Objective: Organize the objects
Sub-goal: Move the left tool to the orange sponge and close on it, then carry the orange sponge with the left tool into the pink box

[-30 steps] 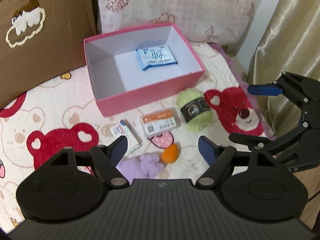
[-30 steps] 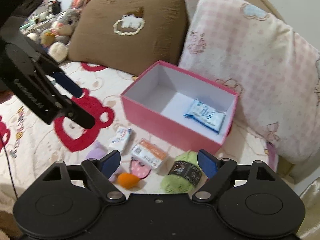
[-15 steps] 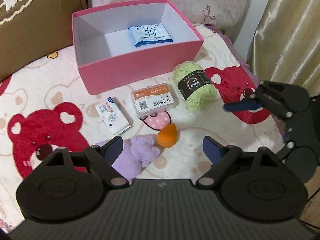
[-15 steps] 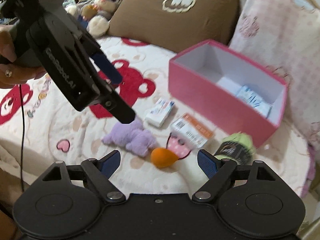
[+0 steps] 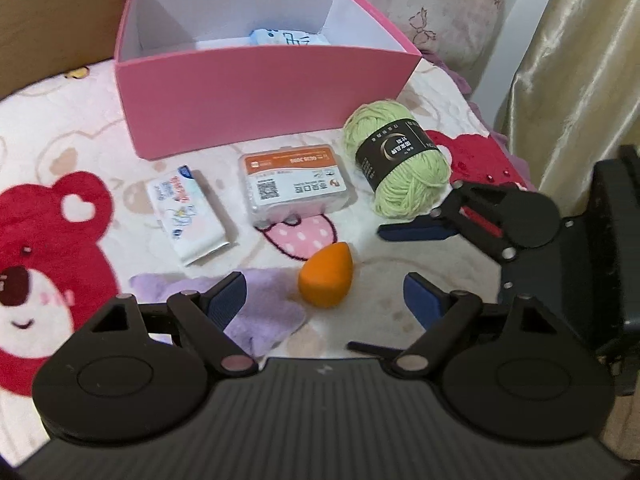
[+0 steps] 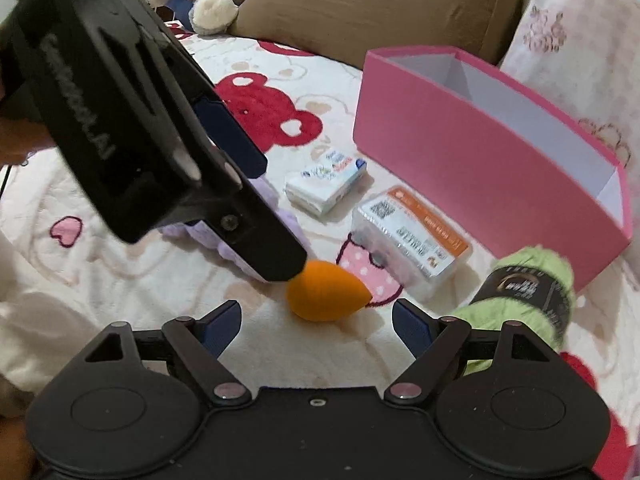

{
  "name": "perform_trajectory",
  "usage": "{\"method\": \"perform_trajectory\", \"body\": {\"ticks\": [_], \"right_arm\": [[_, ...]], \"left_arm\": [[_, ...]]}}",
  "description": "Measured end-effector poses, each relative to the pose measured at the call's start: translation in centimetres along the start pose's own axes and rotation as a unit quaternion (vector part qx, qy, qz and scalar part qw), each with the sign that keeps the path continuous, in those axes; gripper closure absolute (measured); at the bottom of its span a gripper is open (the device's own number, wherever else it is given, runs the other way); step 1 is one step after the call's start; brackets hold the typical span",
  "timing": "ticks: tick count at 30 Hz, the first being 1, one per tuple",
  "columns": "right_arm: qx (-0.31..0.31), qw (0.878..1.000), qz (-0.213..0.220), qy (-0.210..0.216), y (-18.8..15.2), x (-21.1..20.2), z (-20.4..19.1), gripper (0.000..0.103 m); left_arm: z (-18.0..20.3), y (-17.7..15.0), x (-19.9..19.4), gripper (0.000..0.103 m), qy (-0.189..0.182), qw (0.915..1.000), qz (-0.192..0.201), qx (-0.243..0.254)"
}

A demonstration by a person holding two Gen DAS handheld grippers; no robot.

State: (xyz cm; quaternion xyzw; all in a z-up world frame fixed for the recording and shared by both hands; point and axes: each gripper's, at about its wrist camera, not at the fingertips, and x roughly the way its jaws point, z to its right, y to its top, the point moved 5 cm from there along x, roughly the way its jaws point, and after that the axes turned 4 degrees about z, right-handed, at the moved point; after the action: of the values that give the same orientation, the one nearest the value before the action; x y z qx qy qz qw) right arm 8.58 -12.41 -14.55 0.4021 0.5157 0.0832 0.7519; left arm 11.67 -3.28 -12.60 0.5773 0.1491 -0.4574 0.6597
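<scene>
While both grippers hang spread wide with nothing between the fingers, the left gripper (image 5: 324,296) and right gripper (image 6: 316,322) converge on the orange egg-shaped makeup sponge (image 5: 326,278), which lies on the bear-print blanket (image 5: 60,216) with its point toward 1 o'clock. At 9 o'clock a purple plush (image 5: 260,312) almost touches it. Beyond lie a tissue pack (image 5: 186,216) at 11 o'clock, a clear card case (image 5: 296,188) at 12, and a green yarn ball (image 5: 398,172) at 1, with bare blanket between them. Farthest stands the open pink box (image 5: 260,92), holding a blue packet (image 5: 290,38).
</scene>
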Motion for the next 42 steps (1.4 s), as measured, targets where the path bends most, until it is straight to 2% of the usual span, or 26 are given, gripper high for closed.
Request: {"method": "perform_trajectory", "body": {"ticks": [3,5,6,7,8,9,11,17,26,32,42], "right_arm": [[0.017,1.000,0.004,0.001,-0.5,0.9,0.5,0.022],[0.024,1.000,0.008,0.002,-0.8,1.3,0.7,0.025],[0.024,1.000,0.009,0.000,-0.8,1.5,0.7,0.030],[0.026,1.000,0.009,-0.002,-1.0,1.7,0.8,0.033],[0.029,1.000,0.007,-0.001,-1.1,2.0,0.9,0.042],[0.033,0.999,0.006,0.006,-1.2,2.2,1.0,0.051],[0.043,0.999,0.006,0.007,-1.2,2.4,1.2,0.052],[0.054,0.998,0.013,0.002,-0.9,1.4,1.0,0.054],[0.065,0.998,0.010,-0.009,1.2,-2.1,0.5,0.054],[0.050,0.998,0.030,-0.023,3.6,-5.3,0.4,0.054],[0.017,0.994,0.080,-0.068,8.9,-10.6,1.9,0.054]], "left_arm": [[-0.3,-0.4,1.6,0.023,-0.008,0.9999,-0.004,-0.013],[-0.5,-0.6,2.5,0.039,-0.019,0.9995,-0.009,-0.025],[-0.6,-0.8,3.2,0.043,-0.023,0.9992,-0.014,-0.031],[-0.6,-1.0,3.7,0.052,-0.024,0.9989,-0.017,-0.037],[-0.7,-1.1,4.1,0.063,-0.024,0.9986,-0.020,-0.042],[-0.8,-1.3,4.5,0.067,-0.029,0.9981,-0.020,-0.050],[-1.1,-1.4,4.9,0.074,-0.017,0.9981,-0.014,-0.058],[-1.3,-1.3,4.0,0.074,-0.031,0.9959,-0.012,-0.084],[1.3,0.2,0.2,0.074,-0.027,0.9989,-0.011,-0.037],[3.3,2.8,-3.4,0.075,-0.014,0.9998,-0.014,-0.007],[4.4,8.7,-8.6,0.074,-0.019,0.9996,0.022,0.002]]}}
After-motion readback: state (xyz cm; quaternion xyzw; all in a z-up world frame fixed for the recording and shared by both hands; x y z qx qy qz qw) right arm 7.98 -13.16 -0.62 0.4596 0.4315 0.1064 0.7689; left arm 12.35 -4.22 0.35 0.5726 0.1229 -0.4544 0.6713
